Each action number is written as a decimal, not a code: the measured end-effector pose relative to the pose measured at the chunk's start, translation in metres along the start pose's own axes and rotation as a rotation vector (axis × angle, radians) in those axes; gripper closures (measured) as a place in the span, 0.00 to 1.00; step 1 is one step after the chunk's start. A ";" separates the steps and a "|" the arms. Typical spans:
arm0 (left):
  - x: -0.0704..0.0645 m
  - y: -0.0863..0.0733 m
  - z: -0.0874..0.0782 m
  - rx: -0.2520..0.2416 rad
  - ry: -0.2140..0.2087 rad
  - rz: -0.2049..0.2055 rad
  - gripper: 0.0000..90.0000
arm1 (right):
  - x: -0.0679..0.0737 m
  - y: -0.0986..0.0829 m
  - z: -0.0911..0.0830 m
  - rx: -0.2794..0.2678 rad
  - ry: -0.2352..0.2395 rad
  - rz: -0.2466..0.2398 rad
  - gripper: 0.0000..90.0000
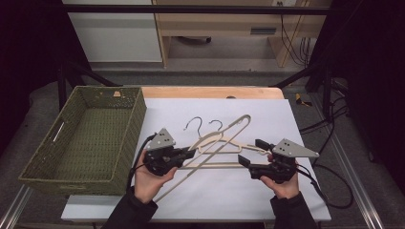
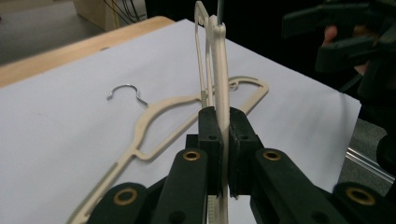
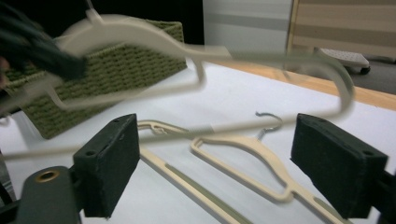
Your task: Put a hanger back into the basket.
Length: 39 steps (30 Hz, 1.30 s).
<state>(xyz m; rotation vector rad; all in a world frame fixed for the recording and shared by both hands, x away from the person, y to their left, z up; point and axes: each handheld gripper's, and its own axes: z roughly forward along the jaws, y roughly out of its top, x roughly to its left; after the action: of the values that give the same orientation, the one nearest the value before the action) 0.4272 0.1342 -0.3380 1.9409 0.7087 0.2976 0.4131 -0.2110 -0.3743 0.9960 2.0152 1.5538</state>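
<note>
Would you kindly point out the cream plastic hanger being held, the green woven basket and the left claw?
cream plastic hanger point(image 2: 219, 70), left gripper view, its upright bar
green woven basket point(image 1: 126, 138), high view, right wall
left claw point(image 2: 223, 140), left gripper view, between its fingertips

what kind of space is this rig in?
Likely a lab or workshop data-collection bench: a white-covered table inside a black metal frame, loose cables on the floor behind, and a hand-held gripper clamped on a hanger.

Left gripper point(image 1: 190, 153) clamped, right gripper point(image 1: 252, 151) spread (jaws wide)
</note>
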 end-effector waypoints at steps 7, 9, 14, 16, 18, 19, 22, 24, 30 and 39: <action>0.013 0.016 -0.034 -0.018 0.072 0.038 0.95 | -0.008 -0.006 -0.003 0.020 -0.039 -0.013 0.11; 0.017 0.022 -0.042 -0.024 0.080 0.053 0.95 | -0.008 -0.007 -0.003 0.023 -0.039 -0.013 0.11; 0.029 0.040 -0.061 -0.018 0.103 0.122 0.95 | -0.011 -0.007 -0.006 0.014 -0.056 -0.006 0.10; 0.031 0.042 -0.063 -0.018 0.110 0.130 0.96 | -0.011 -0.007 -0.007 0.017 -0.064 -0.005 0.10; 0.037 0.048 -0.070 -0.020 0.120 0.140 0.96 | -0.012 -0.007 -0.008 0.017 -0.066 -0.008 0.10; 0.040 0.051 -0.074 -0.025 0.123 0.146 0.96 | -0.012 -0.006 -0.008 0.014 -0.066 -0.007 0.10; 0.054 0.059 -0.090 -0.035 0.154 0.157 0.96 | -0.012 -0.006 -0.009 0.011 -0.068 -0.008 0.10; 0.057 0.061 -0.094 -0.035 0.167 0.162 0.96 | -0.012 -0.006 -0.009 0.013 -0.066 -0.011 0.10; 0.087 0.063 -0.120 -0.023 0.201 0.142 0.96 | -0.012 -0.006 -0.009 0.015 -0.078 -0.002 0.10; 0.132 0.049 -0.151 0.005 0.279 0.109 0.95 | -0.013 -0.005 -0.010 0.013 -0.077 -0.006 0.10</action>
<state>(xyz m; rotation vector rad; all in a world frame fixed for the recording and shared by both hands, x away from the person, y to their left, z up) 0.4750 0.3081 -0.2372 1.9668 0.7831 0.6436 0.4134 -0.2280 -0.3776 1.0382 1.9759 1.4781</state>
